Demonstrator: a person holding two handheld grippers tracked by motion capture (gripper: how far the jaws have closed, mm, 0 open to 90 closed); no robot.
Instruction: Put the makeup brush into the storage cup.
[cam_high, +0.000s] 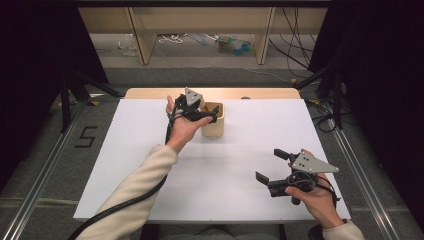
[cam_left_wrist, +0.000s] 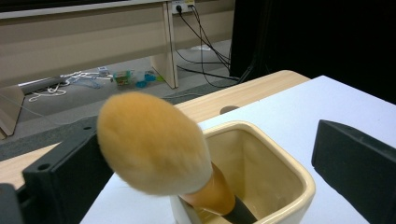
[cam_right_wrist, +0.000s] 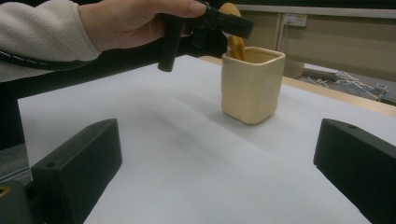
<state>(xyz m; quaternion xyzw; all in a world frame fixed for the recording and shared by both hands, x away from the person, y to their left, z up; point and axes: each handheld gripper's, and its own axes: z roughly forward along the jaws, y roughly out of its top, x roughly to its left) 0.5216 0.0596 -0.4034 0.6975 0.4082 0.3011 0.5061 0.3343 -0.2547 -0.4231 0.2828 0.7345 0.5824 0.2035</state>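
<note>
I see the white tabletop (cam_high: 150, 165) spread under both hands. The cream square cup (cam_high: 214, 125) sits toward twelve o'clock on it. My left gripper (cam_high: 202, 114) hovers at the cup's rim, fingers apart with nothing clamped. The right gripper (cam_high: 272, 167) hangs over the tabletop at about four o'clock, fingers apart and holding nothing. The makeup brush (cam_left_wrist: 159, 149) stands in the cup, fluffy head up, leaning toward ten o'clock.

White table (cam_high: 150, 165): open from centre toward 6 and 9 o'clock. Obstacles: cream cup (cam_high: 214, 125) with brush (cam_left_wrist: 154, 144) at 12 o'clock, left gripper (cam_high: 200, 112) over it; right gripper (cam_high: 274, 167) at 4 o'clock.
</note>
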